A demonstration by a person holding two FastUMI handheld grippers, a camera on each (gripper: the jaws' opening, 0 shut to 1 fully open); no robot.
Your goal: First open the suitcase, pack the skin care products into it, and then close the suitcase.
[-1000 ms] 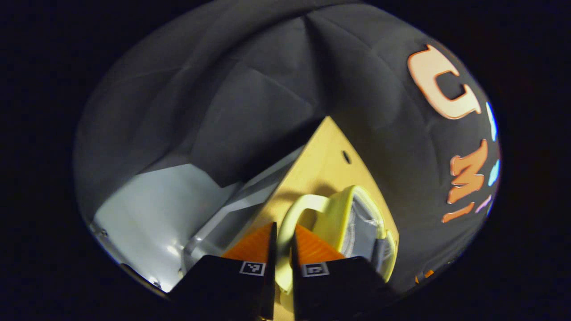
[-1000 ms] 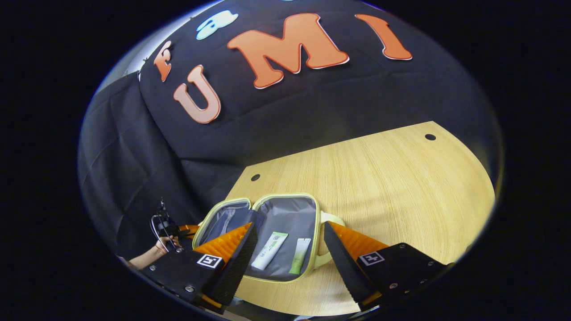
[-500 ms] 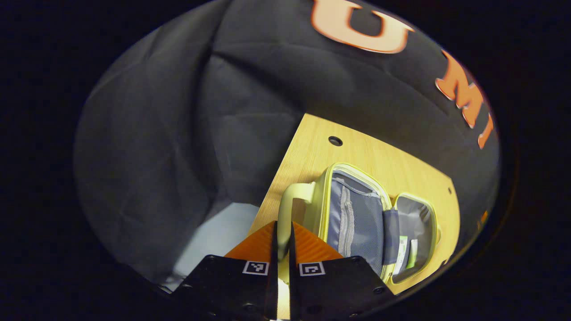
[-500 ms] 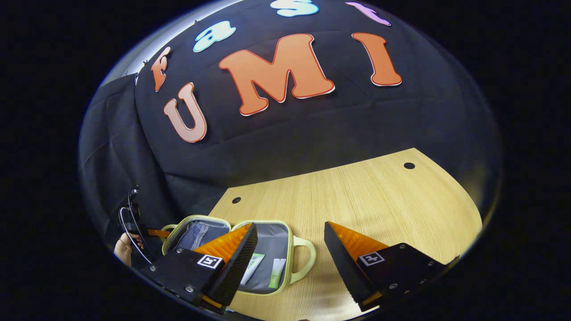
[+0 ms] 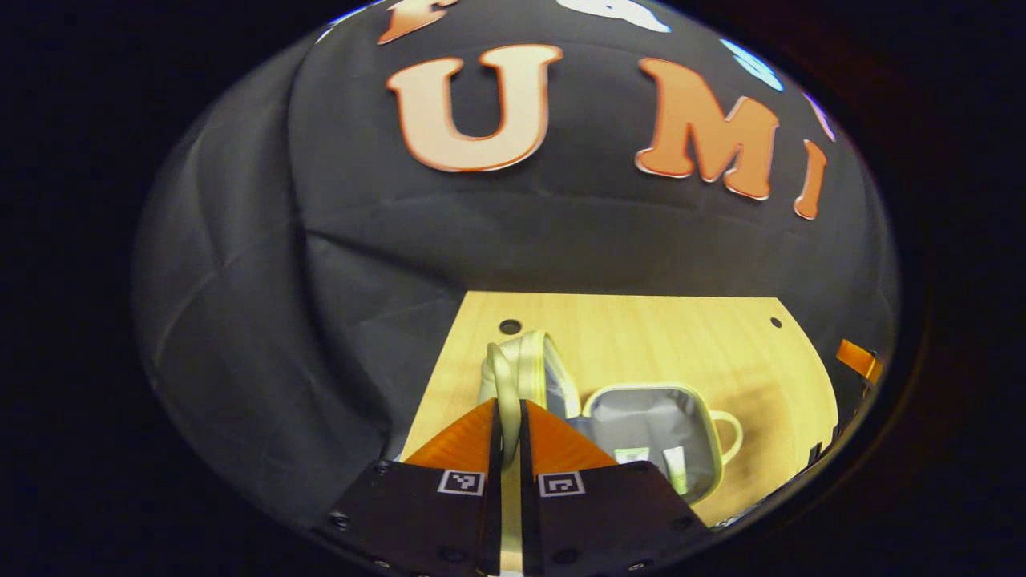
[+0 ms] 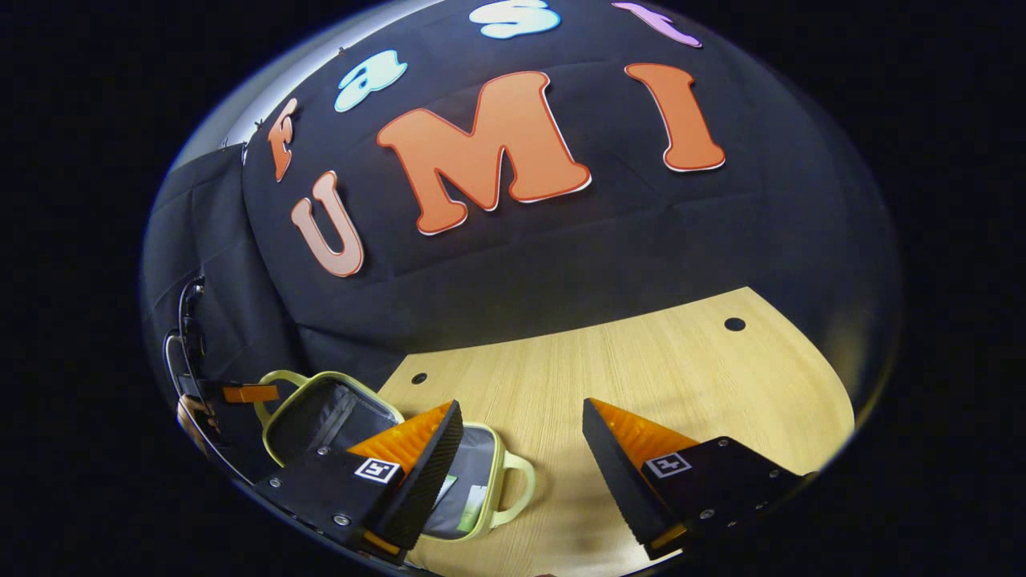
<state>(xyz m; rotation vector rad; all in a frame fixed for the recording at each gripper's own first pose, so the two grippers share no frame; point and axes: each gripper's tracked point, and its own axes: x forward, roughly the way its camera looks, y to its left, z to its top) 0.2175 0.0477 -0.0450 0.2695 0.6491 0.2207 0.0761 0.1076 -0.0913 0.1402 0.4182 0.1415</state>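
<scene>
A small yellow-green suitcase stands half open on the wooden table [image 5: 641,336]. Its base half [image 5: 649,417] lies flat, and two skin care tubes [image 5: 633,455] [image 5: 677,467] rest on its grey lining. My left gripper [image 5: 506,409] is shut on the lid's handle [image 5: 503,377] and holds the lid [image 5: 537,369] raised almost upright. In the right gripper view the lifted lid [image 6: 321,413] tilts over the base half [image 6: 473,481] at lower left, with the left gripper [image 6: 248,393] on its handle. My right gripper [image 6: 521,407] hovers open above the table, just right of the case, holding nothing.
Bare wooden table [image 6: 681,377] stretches to the right of the case, with small round holes [image 6: 734,324] near its far corners. Black cloth wall closes the back and left sides. A hand [image 6: 192,413] holds the left gripper at the table's left edge.
My left gripper has swung the lid by its handle from lying flat open to nearly upright over the base half. The right gripper stays open, drawn slightly back from the case.
</scene>
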